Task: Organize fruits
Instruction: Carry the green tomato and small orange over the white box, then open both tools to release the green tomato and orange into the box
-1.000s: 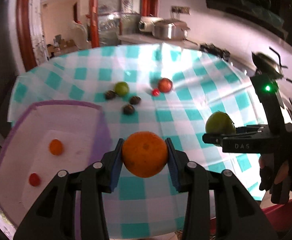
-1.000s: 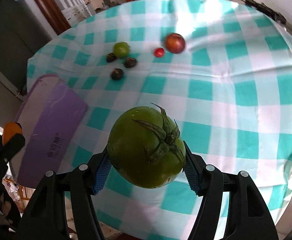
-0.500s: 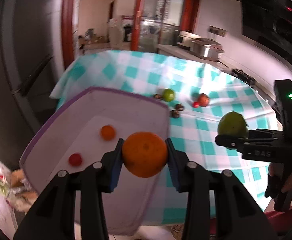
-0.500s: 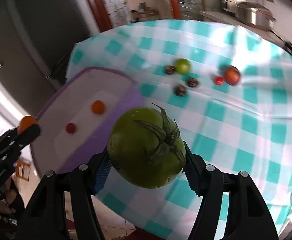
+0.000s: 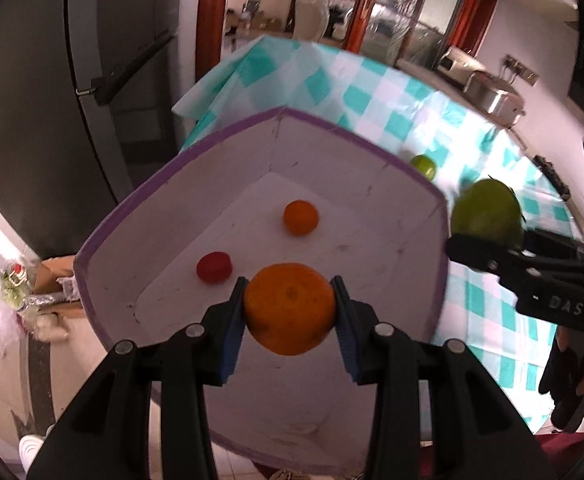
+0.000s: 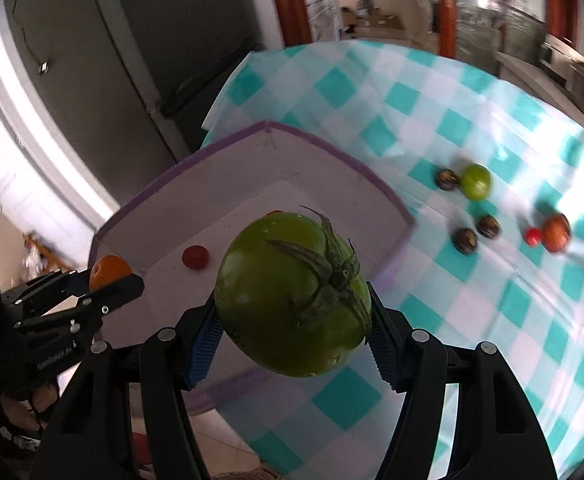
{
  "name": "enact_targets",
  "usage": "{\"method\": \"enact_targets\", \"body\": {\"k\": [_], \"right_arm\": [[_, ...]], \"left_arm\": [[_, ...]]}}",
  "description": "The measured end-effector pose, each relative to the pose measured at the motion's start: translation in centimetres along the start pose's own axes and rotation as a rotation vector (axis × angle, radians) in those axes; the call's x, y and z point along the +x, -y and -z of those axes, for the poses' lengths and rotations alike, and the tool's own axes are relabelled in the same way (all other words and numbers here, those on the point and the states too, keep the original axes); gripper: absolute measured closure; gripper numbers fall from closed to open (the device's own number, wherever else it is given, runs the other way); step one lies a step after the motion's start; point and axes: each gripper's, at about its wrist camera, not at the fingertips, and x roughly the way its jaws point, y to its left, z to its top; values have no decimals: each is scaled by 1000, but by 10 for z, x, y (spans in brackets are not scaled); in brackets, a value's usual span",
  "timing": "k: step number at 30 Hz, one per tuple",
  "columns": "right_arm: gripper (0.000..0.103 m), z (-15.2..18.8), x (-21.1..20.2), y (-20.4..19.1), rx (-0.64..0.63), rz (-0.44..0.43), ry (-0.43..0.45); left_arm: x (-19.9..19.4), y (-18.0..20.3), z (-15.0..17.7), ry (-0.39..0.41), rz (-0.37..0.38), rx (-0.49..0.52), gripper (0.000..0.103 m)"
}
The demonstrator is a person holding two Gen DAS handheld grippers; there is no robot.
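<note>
My left gripper (image 5: pixel 290 310) is shut on a large orange (image 5: pixel 290 307) and holds it above the white box with a purple rim (image 5: pixel 372 184). Inside the box lie a small orange (image 5: pixel 301 217) and a small red tomato (image 5: pixel 213 266). My right gripper (image 6: pixel 294 320) is shut on a big green tomato (image 6: pixel 292 296), held above the box's near right side (image 6: pixel 396 216). In the left wrist view the right gripper (image 5: pixel 488 236) is at the right with the green tomato (image 5: pixel 486 210). In the right wrist view the left gripper (image 6: pixel 112 280) is at the left with the orange (image 6: pixel 108 269).
On the teal checked tablecloth (image 6: pixel 492 320) lie a small green fruit (image 6: pixel 476 181), three dark round fruits (image 6: pixel 466 240), a small red tomato (image 6: pixel 533 236) and a red-orange fruit (image 6: pixel 556 232). A dark fridge (image 5: pixel 52 80) stands left of the table. The floor lies below the box.
Both grippers have swung left from over the tablecloth to over the box, each still holding its fruit. The box now fills the middle of both views.
</note>
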Motion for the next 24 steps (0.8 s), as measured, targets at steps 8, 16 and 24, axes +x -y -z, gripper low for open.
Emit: {"method": "enact_targets", "body": {"k": [8, 16, 24], "right_arm": [[39, -33, 85, -15, -246, 60, -249], [39, -36, 132, -4, -356, 83, -375], [39, -33, 173, 1, -407, 103, -513]], "left_arm": [[63, 17, -21, -210, -29, -5, 63], [121, 14, -27, -379, -142, -42, 62], [153, 7, -24, -483, -188, -58, 61]]}}
